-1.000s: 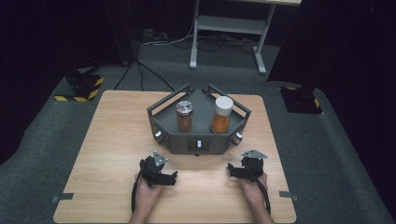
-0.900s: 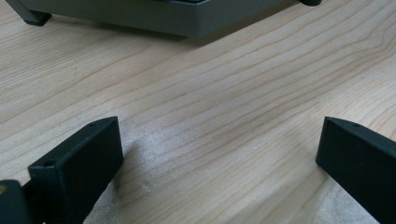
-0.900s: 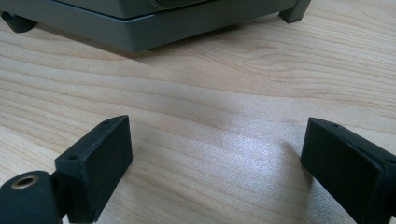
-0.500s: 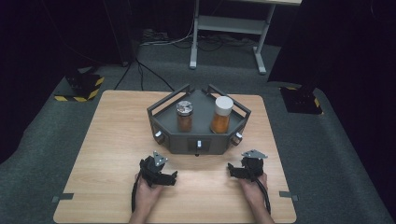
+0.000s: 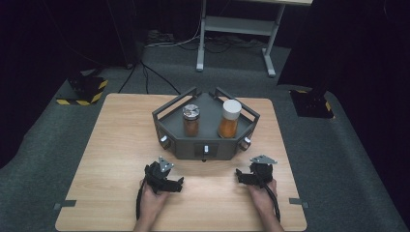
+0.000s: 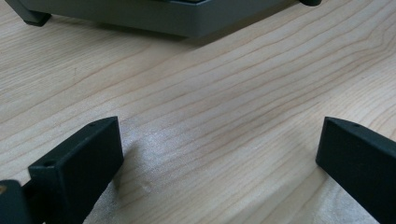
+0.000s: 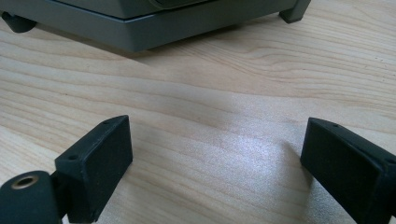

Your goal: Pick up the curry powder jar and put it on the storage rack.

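A dark grey angular tray (image 5: 176, 146) stands mid-table and holds two jars of orange-brown contents: one with a metal lid (image 5: 191, 121), one taller with a white lid (image 5: 229, 119). My left gripper (image 5: 170, 180) rests on the wood just in front of the tray's left part, held by a hand. My right gripper (image 5: 243, 176) rests in front of the tray's right part. Both are open with nothing but bare wood between the jaws (image 6: 219, 149) (image 7: 217, 149). The tray's lower edge (image 6: 154, 21) (image 7: 154, 28) lies close ahead in each gripper view.
The wooden table (image 5: 116, 145) has bare room left and right of the tray. Small knobs (image 5: 205, 150) sit on the tray's front faces. Beyond the table are a grey floor, cables and a white desk frame (image 5: 232, 26).
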A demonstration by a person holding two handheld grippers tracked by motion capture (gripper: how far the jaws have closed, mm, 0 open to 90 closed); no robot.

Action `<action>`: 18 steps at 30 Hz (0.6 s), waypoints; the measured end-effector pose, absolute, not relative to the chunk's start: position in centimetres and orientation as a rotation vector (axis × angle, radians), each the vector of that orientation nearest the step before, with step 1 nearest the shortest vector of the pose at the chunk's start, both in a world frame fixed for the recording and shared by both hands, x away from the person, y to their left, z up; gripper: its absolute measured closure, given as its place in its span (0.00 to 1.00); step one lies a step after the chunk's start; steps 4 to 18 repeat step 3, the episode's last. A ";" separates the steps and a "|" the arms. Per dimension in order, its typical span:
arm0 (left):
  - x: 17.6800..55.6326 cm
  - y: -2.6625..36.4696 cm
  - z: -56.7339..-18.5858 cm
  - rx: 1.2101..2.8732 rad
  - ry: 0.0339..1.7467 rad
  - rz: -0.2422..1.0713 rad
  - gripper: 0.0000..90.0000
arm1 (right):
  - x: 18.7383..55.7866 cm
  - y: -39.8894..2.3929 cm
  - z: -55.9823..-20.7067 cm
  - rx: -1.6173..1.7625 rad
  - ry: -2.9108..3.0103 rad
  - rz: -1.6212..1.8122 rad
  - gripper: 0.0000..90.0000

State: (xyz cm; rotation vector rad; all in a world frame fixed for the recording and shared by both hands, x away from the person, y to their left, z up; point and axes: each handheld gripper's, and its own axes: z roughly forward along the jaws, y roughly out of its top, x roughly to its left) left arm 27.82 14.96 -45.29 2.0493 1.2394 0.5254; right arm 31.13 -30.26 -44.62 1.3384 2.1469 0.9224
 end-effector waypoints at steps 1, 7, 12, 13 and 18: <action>27.8 15.0 -45.3 2.049 1.239 0.526 0.01 | 31.1 -30.3 -44.6 1.339 2.147 0.922 0.10; 27.8 15.0 -45.3 2.049 1.239 0.526 0.01 | 31.1 -30.3 -44.6 1.338 2.147 0.922 0.10; 27.8 15.0 -45.3 2.049 1.239 0.526 0.01 | 31.1 -30.3 -44.6 1.338 2.147 0.922 0.10; 27.8 15.0 -45.3 2.049 1.239 0.526 0.01 | 31.1 -30.3 -44.6 1.338 2.147 0.922 0.10; 27.8 15.0 -45.3 2.049 1.239 0.526 0.01 | 31.1 -30.3 -44.6 1.338 2.147 0.922 0.10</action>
